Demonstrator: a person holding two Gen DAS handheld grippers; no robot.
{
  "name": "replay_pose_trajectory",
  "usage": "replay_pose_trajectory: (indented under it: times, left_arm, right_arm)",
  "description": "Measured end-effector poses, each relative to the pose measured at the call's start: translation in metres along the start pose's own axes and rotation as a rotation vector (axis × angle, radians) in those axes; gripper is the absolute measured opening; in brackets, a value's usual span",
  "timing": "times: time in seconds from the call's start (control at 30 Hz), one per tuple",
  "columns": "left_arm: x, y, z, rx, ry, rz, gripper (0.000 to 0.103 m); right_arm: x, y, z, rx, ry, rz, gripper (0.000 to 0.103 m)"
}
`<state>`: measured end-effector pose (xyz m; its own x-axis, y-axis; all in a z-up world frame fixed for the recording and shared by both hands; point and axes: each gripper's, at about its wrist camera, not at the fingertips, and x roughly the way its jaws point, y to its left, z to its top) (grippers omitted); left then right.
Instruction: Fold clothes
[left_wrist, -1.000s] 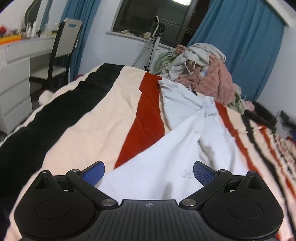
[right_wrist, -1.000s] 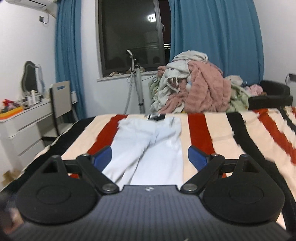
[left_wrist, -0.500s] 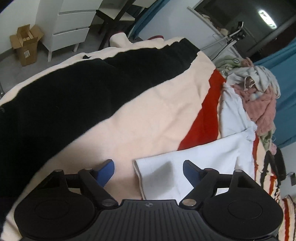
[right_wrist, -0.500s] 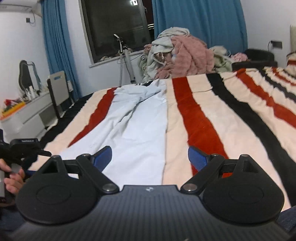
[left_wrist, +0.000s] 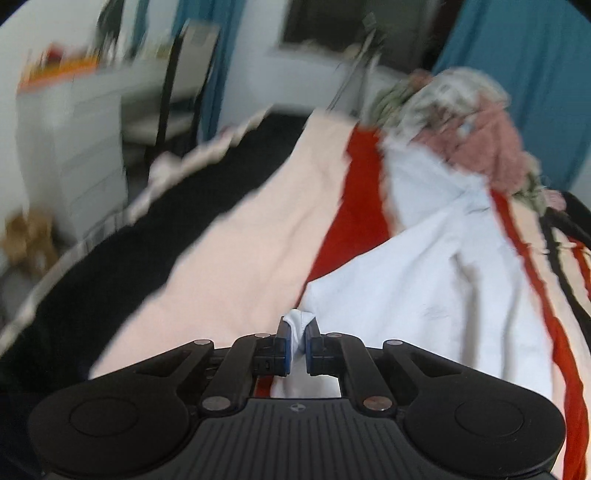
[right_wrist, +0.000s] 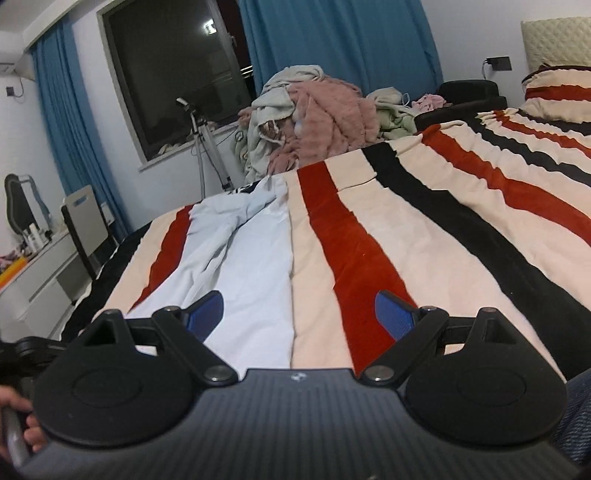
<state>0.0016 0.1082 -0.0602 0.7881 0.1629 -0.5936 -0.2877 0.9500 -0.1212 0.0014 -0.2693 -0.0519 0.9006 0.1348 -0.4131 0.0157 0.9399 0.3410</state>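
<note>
White trousers (left_wrist: 424, 280) hem pinched by just-closed left gripper (left_wrist: 297, 345); right gripper (right_wrist: 295, 312) held agape above striped blanket (right_wrist: 406, 236), nothing grasped.

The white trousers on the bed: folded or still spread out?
Spread out: the white trousers lie full length, one hem corner pinched in the left gripper.

Left gripper (left_wrist: 297, 341): we have just been closing its jaws; the blue pads now pinch a fold of white cloth between them.
Left gripper pose: we point it forward and somewhat downward; its view is motion-blurred.
Right gripper (right_wrist: 297, 308): we hold its jaws wide apart, nothing between the pads.
Right gripper pose: we tilt it slightly downward.
Hand (right_wrist: 16, 417): fingers at the lower left edge of our right-wrist view, curled around a handle.
</note>
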Motion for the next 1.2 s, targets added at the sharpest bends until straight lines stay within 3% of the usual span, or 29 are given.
replay_pose_trajectory:
  times: [0.1, 0.17, 0.27, 0.43, 0.6, 0.67, 0.7, 0.77, 0.83, 0.87, 0.93, 1.0, 1.1, 1.2]
  left_arm:
    - [-0.047, -0.029, -0.009, 0.151, -0.137, -0.082, 0.007]
    - [-0.071, -0.051, -0.021, 0.273, -0.162, -0.171, 0.007]
    - [-0.093, -0.089, -0.047, 0.46, -0.124, -0.303, 0.007]
    - [-0.076, -0.132, -0.073, 0.555, 0.078, -0.463, 0.005]
    - [-0.057, -0.12, -0.06, 0.422, 0.22, -0.618, 0.017]
    - [-0.051, -0.105, -0.049, 0.332, 0.238, -0.653, 0.038]
    - [-0.047, -0.096, -0.041, 0.281, 0.245, -0.66, 0.055]
    - [-0.038, -0.077, -0.028, 0.205, 0.238, -0.636, 0.063]
    - [-0.021, -0.057, -0.014, 0.113, 0.253, -0.568, 0.08]
    - [-0.01, -0.047, -0.008, 0.061, 0.272, -0.53, 0.084]
    - [0.016, -0.028, -0.002, -0.058, 0.343, -0.462, 0.083]
    - [0.042, -0.009, -0.001, -0.18, 0.4, -0.441, 0.083]
    - [0.067, 0.012, -0.007, -0.329, 0.482, -0.393, 0.081]
    - [0.077, 0.02, -0.01, -0.388, 0.517, -0.402, 0.079]
  right_arm:
    - [0.0, -0.007, 0.003, 0.032, 0.001, 0.006, 0.09]
    - [0.0, -0.011, 0.005, 0.05, 0.007, 0.021, 0.09]
    - [0.003, -0.017, 0.008, 0.08, 0.034, 0.073, 0.09]
    - [0.008, -0.023, 0.01, 0.132, 0.087, 0.161, 0.09]
    - [0.022, -0.033, 0.007, 0.225, 0.173, 0.237, 0.09]
    - [0.033, -0.038, 0.004, 0.285, 0.229, 0.255, 0.09]
    - [0.038, -0.041, 0.002, 0.316, 0.259, 0.264, 0.09]
    - [0.051, -0.045, -0.001, 0.376, 0.322, 0.278, 0.088]
    - [0.066, -0.047, -0.007, 0.434, 0.403, 0.28, 0.076]
    - [0.075, -0.049, -0.013, 0.477, 0.45, 0.277, 0.075]
    - [0.093, -0.056, -0.025, 0.571, 0.548, 0.265, 0.074]
    - [0.107, -0.06, -0.036, 0.638, 0.622, 0.243, 0.07]
    - [0.108, -0.052, -0.038, 0.605, 0.626, 0.228, 0.07]
    - [0.107, -0.044, -0.043, 0.586, 0.643, 0.264, 0.061]
